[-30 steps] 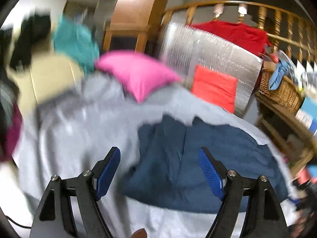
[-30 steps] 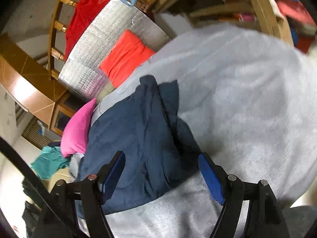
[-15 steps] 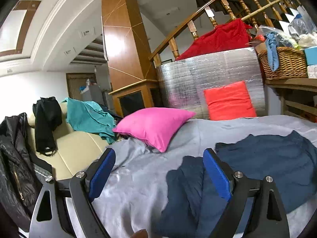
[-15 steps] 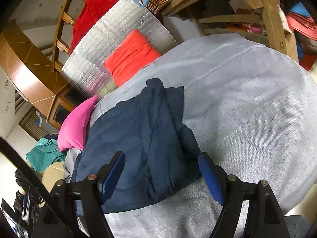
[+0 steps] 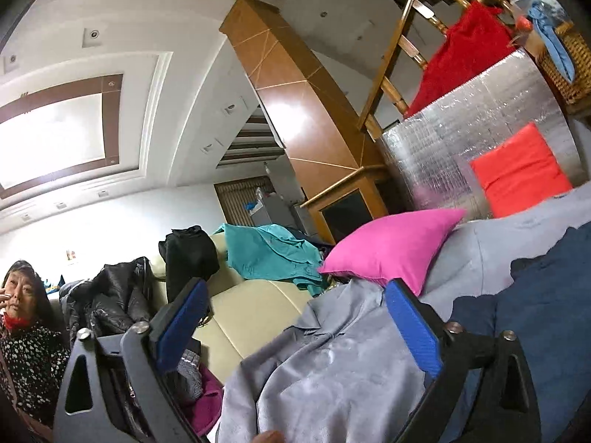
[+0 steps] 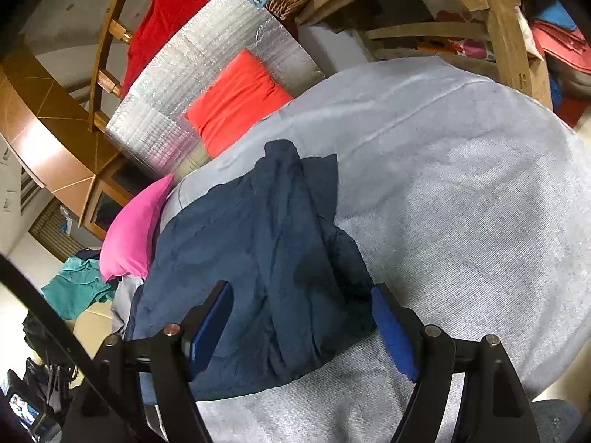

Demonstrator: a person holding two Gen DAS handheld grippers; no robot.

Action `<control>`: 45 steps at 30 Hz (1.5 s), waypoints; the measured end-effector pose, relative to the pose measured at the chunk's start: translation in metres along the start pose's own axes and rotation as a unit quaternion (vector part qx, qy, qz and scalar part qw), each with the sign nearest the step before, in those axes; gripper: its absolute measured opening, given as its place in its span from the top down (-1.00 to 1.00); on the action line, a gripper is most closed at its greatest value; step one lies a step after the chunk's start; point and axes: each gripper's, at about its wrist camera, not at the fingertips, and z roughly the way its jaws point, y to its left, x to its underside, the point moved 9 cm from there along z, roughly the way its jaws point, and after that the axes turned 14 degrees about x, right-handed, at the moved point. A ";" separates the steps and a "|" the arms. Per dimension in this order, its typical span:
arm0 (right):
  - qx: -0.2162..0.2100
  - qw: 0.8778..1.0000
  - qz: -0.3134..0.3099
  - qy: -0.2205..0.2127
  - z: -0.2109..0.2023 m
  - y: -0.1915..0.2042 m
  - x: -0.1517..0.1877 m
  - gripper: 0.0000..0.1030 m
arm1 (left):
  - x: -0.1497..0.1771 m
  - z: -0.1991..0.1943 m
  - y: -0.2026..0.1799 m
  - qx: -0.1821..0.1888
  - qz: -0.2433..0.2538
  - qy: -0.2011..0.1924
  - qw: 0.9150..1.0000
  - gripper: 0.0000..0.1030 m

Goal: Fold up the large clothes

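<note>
I am holding my right gripper (image 6: 301,323) with jaws spread wide, gripping nothing, hovering over the crumpled navy garment (image 6: 258,254) lying on the grey cover (image 6: 461,203); my left gripper (image 5: 295,326), jaws also wide and empty, is pointing past grey fabric toward a pink pillow (image 5: 391,247)

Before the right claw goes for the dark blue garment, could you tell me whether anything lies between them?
Nothing visible does. The right claw is open, with the dark blue garment directly ahead on the grey cover. The pink pillow sits beyond the garment's far side.
</note>
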 end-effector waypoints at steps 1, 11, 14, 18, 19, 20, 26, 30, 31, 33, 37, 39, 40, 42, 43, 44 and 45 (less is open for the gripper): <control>0.000 1.000 0.000 0.002 0.001 0.000 0.001 -0.53 | 0.000 0.000 0.002 -0.005 0.002 -0.002 1.000 -0.89; -0.002 1.000 -0.005 0.003 0.000 0.004 0.005 -0.53 | 0.000 -0.001 0.010 -0.029 0.004 -0.019 0.999 -0.91; -0.009 1.000 0.000 0.002 -0.003 0.005 0.005 -0.53 | -0.002 -0.002 0.010 -0.025 -0.001 -0.025 0.999 -0.92; -0.007 1.000 0.010 0.011 0.004 0.002 0.002 -0.53 | -0.001 -0.003 0.010 -0.022 -0.001 -0.027 0.999 -0.92; -0.008 1.000 0.011 0.014 0.004 0.002 0.002 -0.53 | -0.001 -0.003 0.010 -0.016 -0.006 -0.027 0.999 -0.93; -0.008 1.000 0.013 0.014 0.005 0.002 0.000 -0.53 | 0.000 -0.002 0.010 -0.010 -0.008 -0.025 1.000 -0.93; -0.016 1.000 -0.016 0.021 0.012 0.024 -0.037 -0.53 | 0.007 0.010 -0.002 0.014 0.005 0.002 1.000 -0.93; -0.030 0.997 -0.035 0.057 0.037 0.056 -0.070 -0.53 | 0.007 0.016 -0.010 0.037 0.002 0.013 0.999 -0.93; -0.034 0.997 -0.041 0.060 0.042 0.063 -0.078 -0.53 | 0.005 0.020 -0.013 0.051 -0.002 0.021 0.998 -0.93; -0.033 0.997 -0.057 0.051 0.053 0.074 -0.096 -0.53 | -0.001 0.033 -0.017 0.083 -0.023 0.037 0.996 -0.93; -0.069 0.996 -0.044 0.038 0.067 0.067 -0.098 -0.53 | -0.002 0.059 -0.023 0.119 -0.044 0.052 0.991 -0.93; -0.050 0.995 -0.053 0.071 0.084 0.058 -0.086 -0.53 | 0.001 0.074 -0.031 0.135 -0.044 0.064 0.988 -0.93; -0.048 0.994 -0.063 0.073 0.087 0.059 -0.085 -0.53 | 0.002 0.086 -0.039 0.153 -0.046 0.077 0.984 -0.93; -0.045 0.993 -0.090 0.068 0.090 0.065 -0.087 -0.53 | 0.004 0.108 -0.053 0.190 -0.057 0.103 0.975 -0.93; -0.048 0.992 -0.091 0.068 0.092 0.065 -0.087 -0.53 | 0.007 0.126 -0.064 0.228 -0.070 0.133 0.962 -0.93; -0.053 0.992 -0.090 0.077 0.097 0.066 -0.085 -0.53 | 0.014 0.145 -0.076 0.268 -0.089 0.170 0.944 -0.93; -0.056 0.990 -0.092 0.089 0.102 0.068 -0.082 -0.53 | 0.022 0.162 -0.084 0.299 -0.112 0.203 0.926 -0.93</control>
